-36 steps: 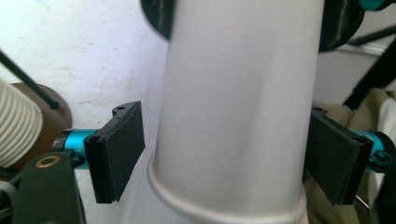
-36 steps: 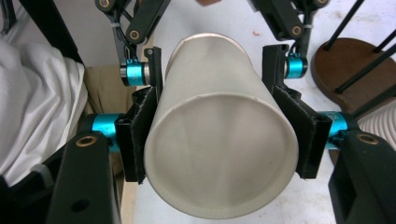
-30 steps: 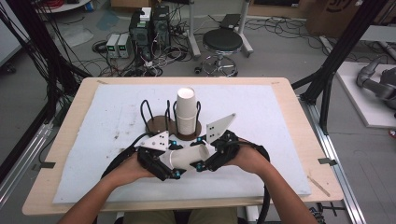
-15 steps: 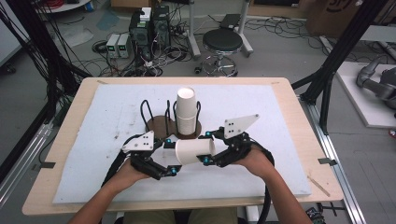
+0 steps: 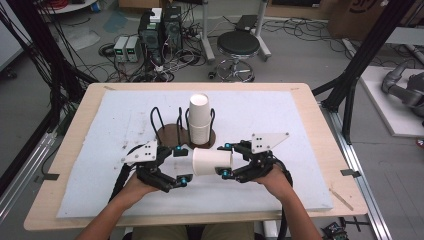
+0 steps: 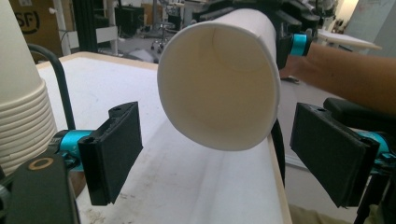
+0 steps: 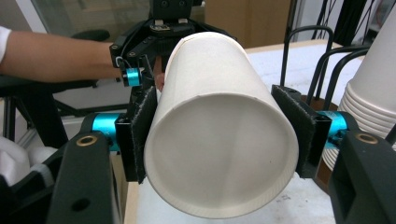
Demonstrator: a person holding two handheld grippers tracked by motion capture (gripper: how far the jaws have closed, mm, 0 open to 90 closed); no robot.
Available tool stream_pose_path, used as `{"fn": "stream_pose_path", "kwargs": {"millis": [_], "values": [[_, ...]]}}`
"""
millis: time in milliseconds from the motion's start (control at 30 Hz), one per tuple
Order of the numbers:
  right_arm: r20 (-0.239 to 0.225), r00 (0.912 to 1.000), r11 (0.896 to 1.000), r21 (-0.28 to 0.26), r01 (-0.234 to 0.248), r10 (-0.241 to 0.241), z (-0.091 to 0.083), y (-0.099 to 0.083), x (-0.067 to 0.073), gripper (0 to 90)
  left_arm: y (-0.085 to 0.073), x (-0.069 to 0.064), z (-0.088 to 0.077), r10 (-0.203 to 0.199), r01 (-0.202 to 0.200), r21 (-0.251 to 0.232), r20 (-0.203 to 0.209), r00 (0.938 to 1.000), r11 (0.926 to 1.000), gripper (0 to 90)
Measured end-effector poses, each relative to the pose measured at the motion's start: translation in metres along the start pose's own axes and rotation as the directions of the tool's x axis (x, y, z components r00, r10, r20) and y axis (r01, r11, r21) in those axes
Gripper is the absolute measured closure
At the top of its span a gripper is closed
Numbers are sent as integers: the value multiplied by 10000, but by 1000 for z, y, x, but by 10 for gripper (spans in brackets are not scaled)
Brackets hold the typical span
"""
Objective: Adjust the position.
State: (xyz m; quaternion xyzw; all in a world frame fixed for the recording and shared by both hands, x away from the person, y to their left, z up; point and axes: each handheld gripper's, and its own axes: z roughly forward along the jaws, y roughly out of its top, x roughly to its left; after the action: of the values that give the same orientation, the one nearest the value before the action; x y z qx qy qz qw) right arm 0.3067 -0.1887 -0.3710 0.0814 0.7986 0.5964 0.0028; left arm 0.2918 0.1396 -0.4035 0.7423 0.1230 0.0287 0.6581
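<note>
Nearest the tabletop edge, the right gripper clamps a cup held sideways; the left gripper, jaws just widened, stands released at its mouth. Just behind, a cup stack fills a wire rack.

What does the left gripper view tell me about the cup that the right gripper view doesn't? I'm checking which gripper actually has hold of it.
The left gripper view looks into the paper cup's open mouth, with the left gripper below it; its jaws have just been opening and stand clear of the cup on both sides. The right gripper view looks at the cup's closed bottom, with the right gripper clamped on its walls. Both include the stack of cups in the black wire holder.
</note>
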Motion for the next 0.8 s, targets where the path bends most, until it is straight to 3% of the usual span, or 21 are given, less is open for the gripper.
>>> {"fn": "stream_pose_path", "kwargs": {"millis": [333,700,800], "values": [[-238,9996,9991,-396,-180,171,2,-9,1,358,2,-5,8,123,-111,-261,441,9990,9996,167],[-1118,9935,9979,-577,-301,235,9,-12,3,358,6,-8,20,260,-237,-269,889,9957,9994,167],[-1132,9932,9968,-718,-356,273,10,-12,2,358,7,-9,20,285,-255,-337,923,9953,9991,167]]}}
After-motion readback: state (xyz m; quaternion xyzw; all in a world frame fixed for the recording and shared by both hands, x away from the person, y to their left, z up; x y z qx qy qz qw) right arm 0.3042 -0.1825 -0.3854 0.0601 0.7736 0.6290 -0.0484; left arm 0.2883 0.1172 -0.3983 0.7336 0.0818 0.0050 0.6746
